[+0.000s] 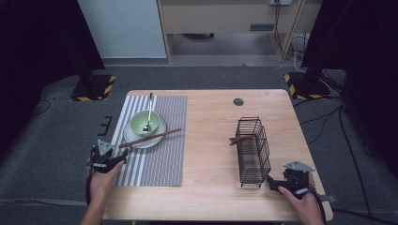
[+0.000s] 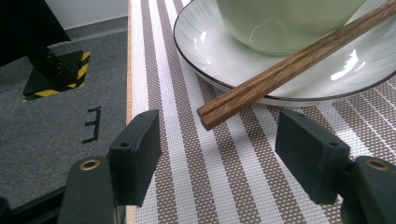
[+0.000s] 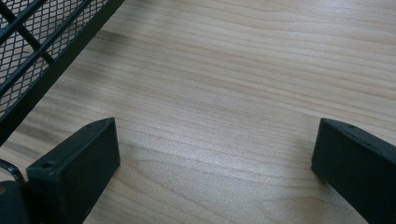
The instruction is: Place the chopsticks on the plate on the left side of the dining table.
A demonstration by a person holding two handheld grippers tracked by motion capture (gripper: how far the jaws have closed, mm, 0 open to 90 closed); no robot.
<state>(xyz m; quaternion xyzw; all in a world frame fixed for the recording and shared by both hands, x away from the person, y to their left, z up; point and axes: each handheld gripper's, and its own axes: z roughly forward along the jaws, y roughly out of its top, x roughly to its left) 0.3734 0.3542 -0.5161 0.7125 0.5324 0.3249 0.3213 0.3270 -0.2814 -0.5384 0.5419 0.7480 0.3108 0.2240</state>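
Observation:
A pair of brown chopsticks [image 1: 150,137] lies across the rim of a white plate [image 1: 133,139], beside the green bowl [image 1: 141,123] that stands on it. A spoon [image 1: 149,110] rests in the bowl. My left gripper [image 1: 123,157] is at the near left of the striped placemat [image 1: 162,159]. In the left gripper view it [image 2: 217,135] stands open, and the chopsticks' [image 2: 289,65] near ends lie just ahead of the gap without touching either pad. My right gripper [image 1: 271,180] is open over bare wood [image 3: 233,70], close to the near end of a black wire basket [image 1: 253,150].
Another brown stick [image 1: 239,139] pokes out of the basket's left side. A round grommet [image 1: 238,101] sits in the table's far middle. The table's left edge runs beside the placemat [image 2: 224,177]. Stand bases with yellow-black stripes [image 1: 94,86] [image 1: 305,84] are on the floor beyond.

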